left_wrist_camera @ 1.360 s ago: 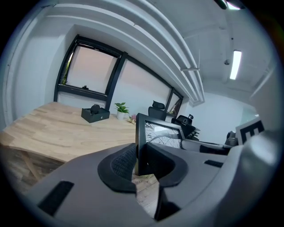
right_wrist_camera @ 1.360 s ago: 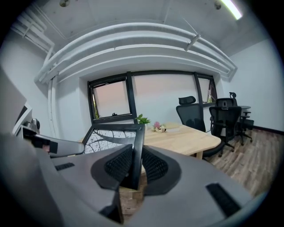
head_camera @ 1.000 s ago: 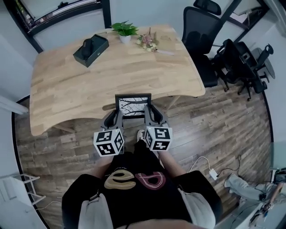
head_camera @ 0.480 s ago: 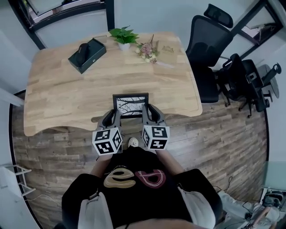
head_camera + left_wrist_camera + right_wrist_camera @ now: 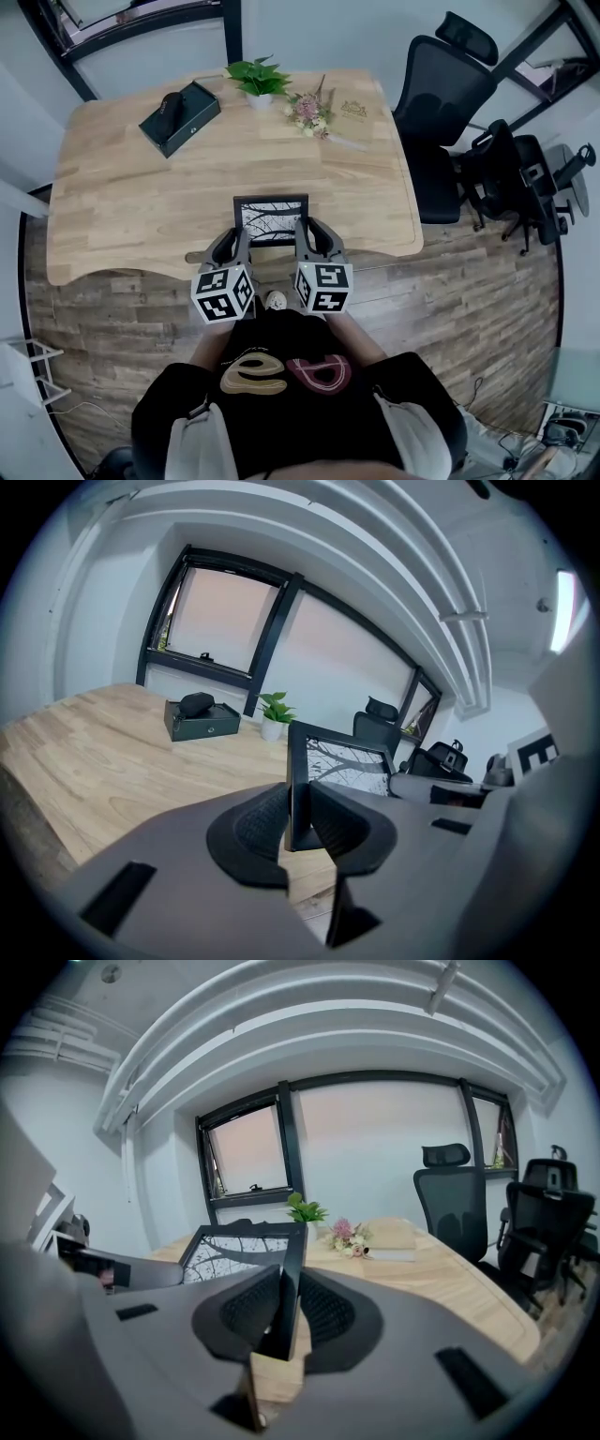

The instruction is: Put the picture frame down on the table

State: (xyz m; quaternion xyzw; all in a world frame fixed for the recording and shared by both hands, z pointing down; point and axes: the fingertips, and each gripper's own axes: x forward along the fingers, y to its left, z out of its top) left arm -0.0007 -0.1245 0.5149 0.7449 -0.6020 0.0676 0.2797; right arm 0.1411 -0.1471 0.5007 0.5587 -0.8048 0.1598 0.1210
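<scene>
Picture frame [image 5: 271, 218], upright, clamped at its sides by left claw [image 5: 238, 242] and right claw [image 5: 307, 236], has come further over the desk [image 5: 141, 206] edge; seemingly not touching it.

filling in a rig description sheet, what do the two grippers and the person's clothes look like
The left gripper and right gripper are grey moulded shells with black ribbed pads. Each carries a white cube printed with black square markers. The person wears a black top. No cables show.
</scene>
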